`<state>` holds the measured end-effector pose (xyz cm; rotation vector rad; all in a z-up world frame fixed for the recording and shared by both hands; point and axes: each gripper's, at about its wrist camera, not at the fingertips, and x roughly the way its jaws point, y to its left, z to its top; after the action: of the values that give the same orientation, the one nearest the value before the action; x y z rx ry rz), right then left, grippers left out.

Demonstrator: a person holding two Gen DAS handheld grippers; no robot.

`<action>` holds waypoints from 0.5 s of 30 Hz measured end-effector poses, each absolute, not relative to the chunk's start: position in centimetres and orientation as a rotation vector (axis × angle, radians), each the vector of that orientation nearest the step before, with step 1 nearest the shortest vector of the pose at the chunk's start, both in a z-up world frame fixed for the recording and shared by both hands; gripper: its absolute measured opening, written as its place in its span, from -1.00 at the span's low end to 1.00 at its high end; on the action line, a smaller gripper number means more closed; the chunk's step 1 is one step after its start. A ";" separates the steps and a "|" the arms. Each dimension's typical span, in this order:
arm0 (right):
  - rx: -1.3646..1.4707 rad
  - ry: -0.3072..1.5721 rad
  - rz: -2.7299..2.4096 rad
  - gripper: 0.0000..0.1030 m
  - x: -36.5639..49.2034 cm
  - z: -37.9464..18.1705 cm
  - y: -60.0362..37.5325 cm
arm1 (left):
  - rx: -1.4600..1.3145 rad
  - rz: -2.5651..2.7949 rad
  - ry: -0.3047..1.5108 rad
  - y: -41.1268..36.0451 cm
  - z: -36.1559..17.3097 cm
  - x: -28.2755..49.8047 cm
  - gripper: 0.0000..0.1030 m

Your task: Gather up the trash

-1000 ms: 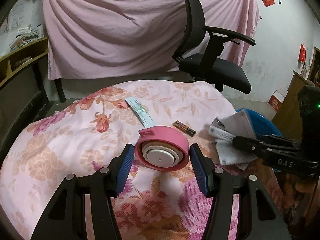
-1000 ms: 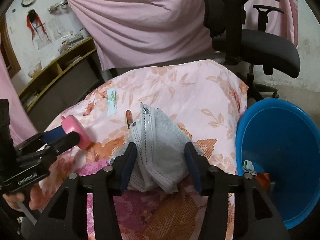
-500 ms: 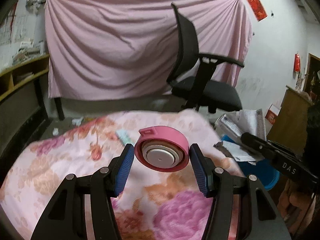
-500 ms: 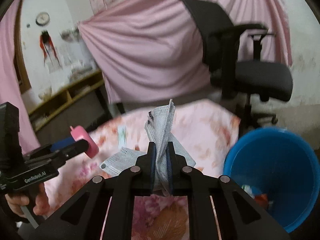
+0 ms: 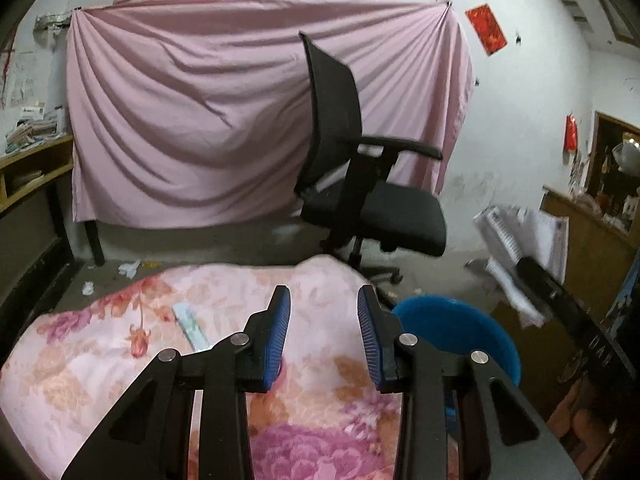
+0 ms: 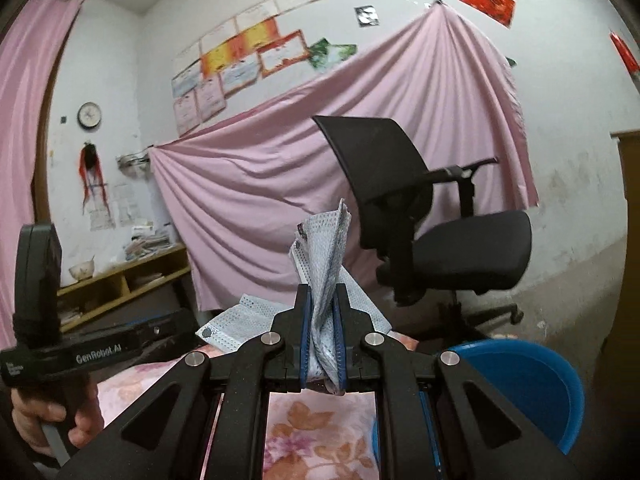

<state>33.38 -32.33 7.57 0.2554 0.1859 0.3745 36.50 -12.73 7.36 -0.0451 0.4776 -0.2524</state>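
- Far left, on the floor beyond the surface, a few pale scraps (image 5: 130,268) lie near the foot of the pink curtain (image 5: 240,120). Whether they count as trash to gather I cannot say.
- On the floral-covered surface (image 5: 100,380), a pale wrapper strip (image 5: 190,324) lies flat, left of the gripper and apart from it. By my reckoning it is still waiting to be picked up.
- The left hand-held gripper (image 5: 324,320) hangs above the surface, released. Its jaws have just been closing, they stand part-way apart, and there is nothing between them.
- Behind it a black office chair (image 5: 360,184) stands on the floor near the far edge of the surface. It is out of the carrying path, I judge.
- The blue basin (image 5: 456,332) sits on the floor just past the surface's right edge, and it looks like the place the trash goes. From here I cannot see what is in it.
- The right hand-held gripper (image 6: 320,320) is clenched on a bunch of grey face masks (image 6: 324,248). They are lifted clear of the surface, with the basin lower and to its right. This piece seems picked up but not yet dropped in.
- Nothing stands between the masks and the basin.
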 end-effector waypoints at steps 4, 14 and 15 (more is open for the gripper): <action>0.256 0.268 0.397 -0.83 34.3 6.8 -32.2 | -0.042 -0.219 0.581 -12.0 4.9 37.8 -0.23; 0.221 0.452 0.415 -0.83 36.9 4.2 -29.2 | -0.033 -0.180 0.814 -9.8 -1.5 41.9 0.11; 0.215 0.463 0.413 -0.83 37.0 3.9 -28.9 | -0.025 -0.181 0.829 -9.8 -1.8 42.3 0.11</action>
<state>37.02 -28.95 3.94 0.2148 0.4628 0.4133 42.33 -9.84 -1.85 -0.0253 0.8287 -0.1813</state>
